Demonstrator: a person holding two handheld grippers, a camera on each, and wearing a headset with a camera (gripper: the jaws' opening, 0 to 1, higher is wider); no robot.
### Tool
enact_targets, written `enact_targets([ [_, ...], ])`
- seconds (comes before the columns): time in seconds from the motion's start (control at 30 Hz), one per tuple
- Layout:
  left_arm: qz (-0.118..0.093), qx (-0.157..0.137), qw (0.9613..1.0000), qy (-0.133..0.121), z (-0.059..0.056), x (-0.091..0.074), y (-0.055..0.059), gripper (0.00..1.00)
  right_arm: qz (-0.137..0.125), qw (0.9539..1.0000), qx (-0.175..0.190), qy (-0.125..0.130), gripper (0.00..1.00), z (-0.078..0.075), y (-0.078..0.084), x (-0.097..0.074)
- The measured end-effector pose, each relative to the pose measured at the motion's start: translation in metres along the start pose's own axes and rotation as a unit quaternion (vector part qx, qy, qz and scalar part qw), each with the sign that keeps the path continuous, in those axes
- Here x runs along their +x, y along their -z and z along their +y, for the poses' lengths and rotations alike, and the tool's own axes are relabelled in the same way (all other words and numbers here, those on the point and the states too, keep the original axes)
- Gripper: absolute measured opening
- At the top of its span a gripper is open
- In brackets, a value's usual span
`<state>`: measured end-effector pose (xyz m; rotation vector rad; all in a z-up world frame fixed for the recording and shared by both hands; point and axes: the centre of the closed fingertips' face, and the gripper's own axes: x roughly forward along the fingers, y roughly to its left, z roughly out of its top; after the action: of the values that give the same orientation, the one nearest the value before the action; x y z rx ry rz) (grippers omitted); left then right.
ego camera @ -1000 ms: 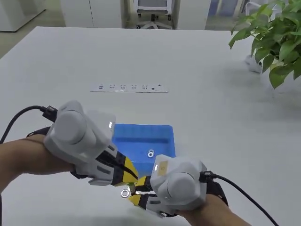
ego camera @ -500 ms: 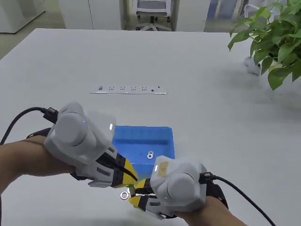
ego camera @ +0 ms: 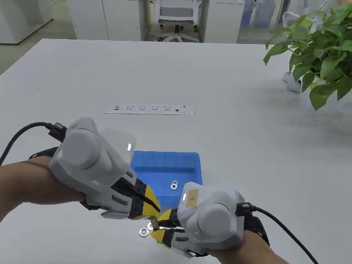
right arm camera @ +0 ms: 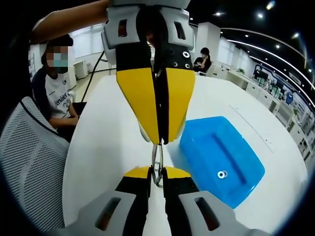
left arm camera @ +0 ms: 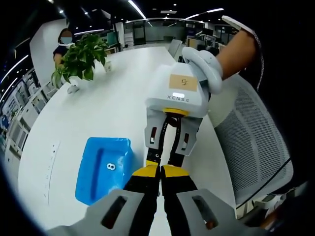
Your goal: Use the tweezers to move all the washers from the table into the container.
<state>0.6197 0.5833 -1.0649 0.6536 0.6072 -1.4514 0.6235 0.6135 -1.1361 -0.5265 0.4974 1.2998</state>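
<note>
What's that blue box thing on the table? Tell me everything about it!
The blue container is a shallow, rectangular tray with rounded corners and a raised rim. It looks like smooth plastic. It is open on top, with no lid, and lies flat on the white table. On its floor lie small shiny metal washers. In the left gripper view they look like two, side by side and touching. Its near edge is hidden.

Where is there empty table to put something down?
Bare table lies right of the container, up to the plant, and beyond the socket strip. The gap between strip and container is free too. Crowded: the near edge, where the left gripper and right gripper hold the tweezers beside a washer.
</note>
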Motion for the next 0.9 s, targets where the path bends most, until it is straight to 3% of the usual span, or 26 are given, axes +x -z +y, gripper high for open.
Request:
enact_targets([
  [0.4,0.001,0.019,0.9998,-0.004,0.003,-0.01,-0.014,0.05,-0.013,0.9997,-0.003,0.02,0.11,-0.009,-0.012,-0.013],
  [0.9,-0.004,0.044,0.9987,-0.025,0.023,-0.025,-0.035,0.05,-0.03,0.9983,-0.018,0.046,0.1,-0.038,-0.032,-0.028],
])
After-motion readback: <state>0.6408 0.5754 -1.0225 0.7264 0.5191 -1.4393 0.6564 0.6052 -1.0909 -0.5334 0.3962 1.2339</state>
